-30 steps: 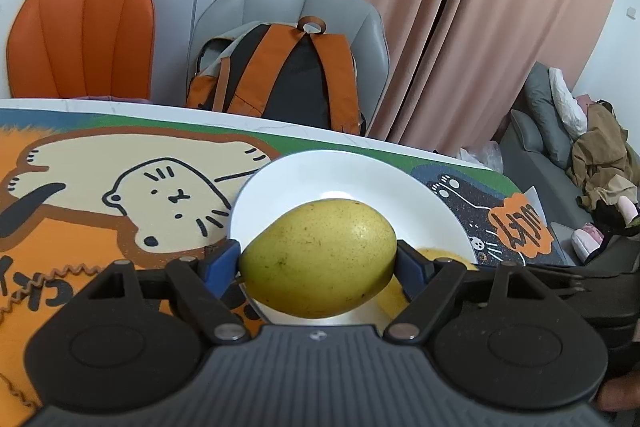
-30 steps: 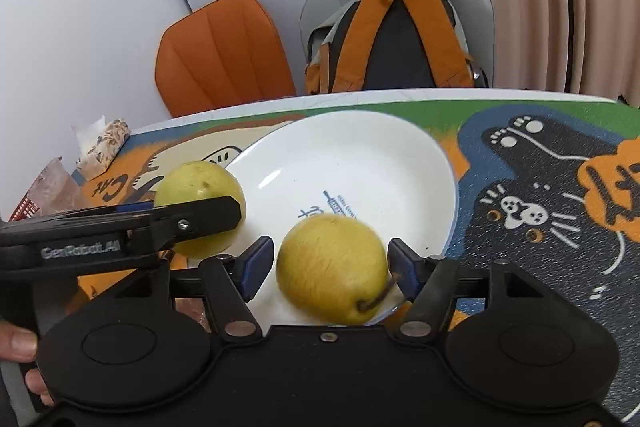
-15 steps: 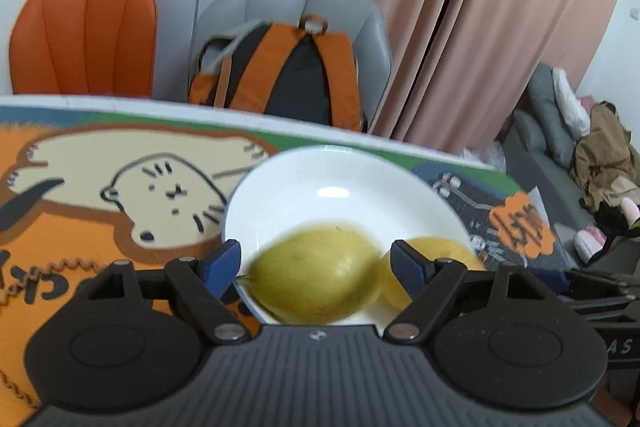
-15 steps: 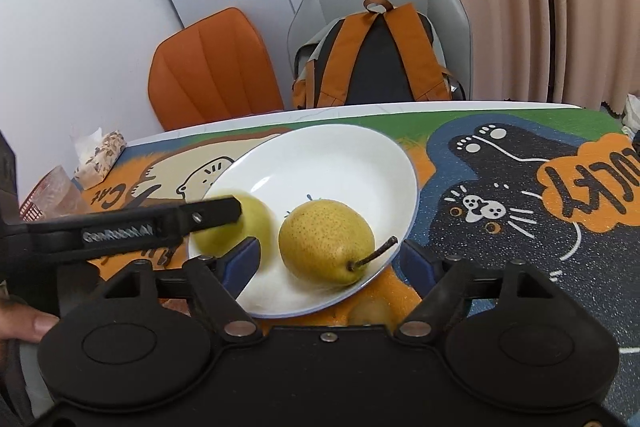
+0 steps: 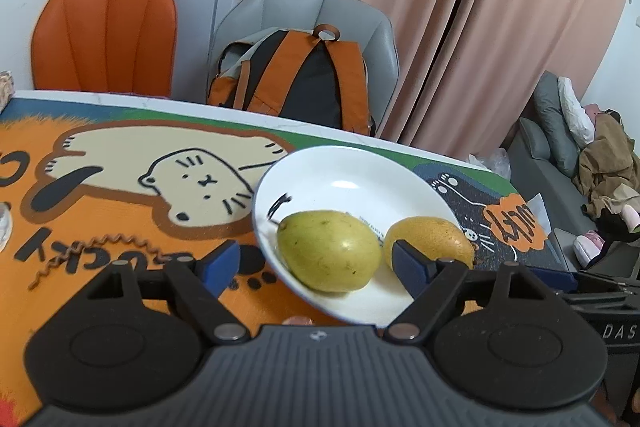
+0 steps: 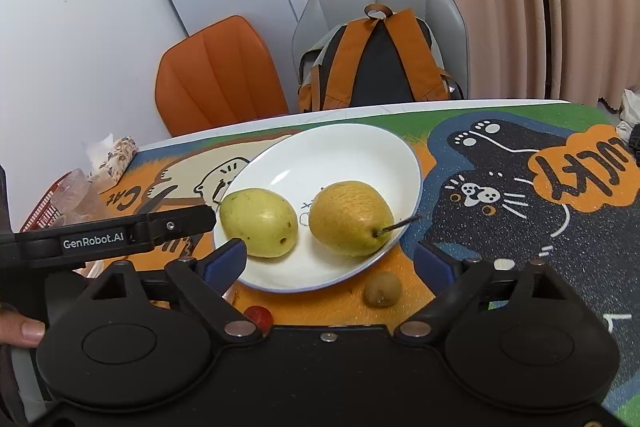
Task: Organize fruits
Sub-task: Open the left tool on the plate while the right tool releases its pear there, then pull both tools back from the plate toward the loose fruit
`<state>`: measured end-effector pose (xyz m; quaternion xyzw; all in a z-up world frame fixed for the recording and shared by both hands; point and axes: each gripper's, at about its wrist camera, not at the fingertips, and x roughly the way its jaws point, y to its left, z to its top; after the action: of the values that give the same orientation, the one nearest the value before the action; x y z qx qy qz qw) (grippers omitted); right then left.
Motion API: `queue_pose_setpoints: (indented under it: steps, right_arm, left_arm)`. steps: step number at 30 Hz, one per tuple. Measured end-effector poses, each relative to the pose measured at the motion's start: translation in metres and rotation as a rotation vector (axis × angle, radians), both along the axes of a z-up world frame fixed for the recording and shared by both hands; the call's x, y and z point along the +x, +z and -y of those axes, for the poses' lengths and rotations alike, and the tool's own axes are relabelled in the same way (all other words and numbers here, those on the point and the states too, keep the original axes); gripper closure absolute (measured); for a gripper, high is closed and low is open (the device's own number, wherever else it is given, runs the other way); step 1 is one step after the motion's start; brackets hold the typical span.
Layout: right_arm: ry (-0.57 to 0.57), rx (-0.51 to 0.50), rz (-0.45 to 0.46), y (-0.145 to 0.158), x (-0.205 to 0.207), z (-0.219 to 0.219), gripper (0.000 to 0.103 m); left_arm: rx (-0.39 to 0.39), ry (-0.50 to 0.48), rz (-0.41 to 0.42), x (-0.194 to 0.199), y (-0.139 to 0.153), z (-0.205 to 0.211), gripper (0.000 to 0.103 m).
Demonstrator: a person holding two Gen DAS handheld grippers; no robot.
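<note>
Both grippers, left point(image 5: 316, 263) and right point(image 6: 334, 259), gape wide, holding nothing. Two pears, green point(image 6: 259, 221) at 9 o'clock and yellow point(image 6: 350, 218) at 3, lie in the plate point(image 6: 352, 151).

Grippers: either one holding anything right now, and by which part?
Nothing is held. Left gripper and right gripper are both open; the green pear and the yellow pear lie loose on the white plate.
</note>
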<state>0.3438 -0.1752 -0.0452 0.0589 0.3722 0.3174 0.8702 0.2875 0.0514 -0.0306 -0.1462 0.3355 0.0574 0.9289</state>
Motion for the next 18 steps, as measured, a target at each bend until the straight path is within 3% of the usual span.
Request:
queue_pose_setpoints:
  steps: [10, 18]
  right_arm:
    - [-0.024, 0.016, 0.039, 0.007, -0.025, 0.009, 0.000]
    - [-0.028, 0.027, 0.054, 0.011, -0.041, 0.016, 0.000]
  left_arm:
    - [0.019, 0.026, 0.004, -0.034, 0.006, 0.007, 0.013]
    - [0.008, 0.040, 0.032, -0.059, 0.008, 0.009, 0.000]
